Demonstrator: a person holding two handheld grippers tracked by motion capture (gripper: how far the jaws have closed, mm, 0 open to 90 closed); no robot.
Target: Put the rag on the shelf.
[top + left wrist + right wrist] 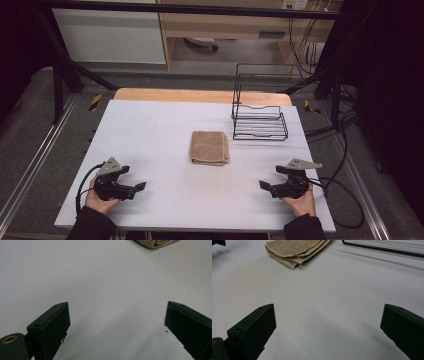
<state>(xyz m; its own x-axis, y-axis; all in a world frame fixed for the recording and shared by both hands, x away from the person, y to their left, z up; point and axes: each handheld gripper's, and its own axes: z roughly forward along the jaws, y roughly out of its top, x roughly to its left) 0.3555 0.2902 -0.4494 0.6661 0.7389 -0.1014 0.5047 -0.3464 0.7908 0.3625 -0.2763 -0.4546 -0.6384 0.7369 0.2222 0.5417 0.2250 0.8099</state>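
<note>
Left claw [131,186]: held low over the near left part of the tabletop [150,140], jaws spread wide, nothing between them and nothing touched. In the left gripper view the gap between the jaws frames bare white surface.

Right claw [270,186]: held low over the near right part of the tabletop, jaws likewise spread wide and empty. The two claws point inward, toward each other.

Folded towel [209,147]: lies flat ahead of both claws, roughly midway between them and well apart from each. From the left claw it lies forward and to the right; its corner shows at the top right of that view [153,243]. From the right claw it lies forward and to the left [295,250], with its layered folded edges turned toward this claw. Its long axis runs near to far. Neither claw is clearly nearer.

Wire rack [260,122]: stands beyond the towel, just beside its far right corner, ahead of the right claw [384,248].
</note>
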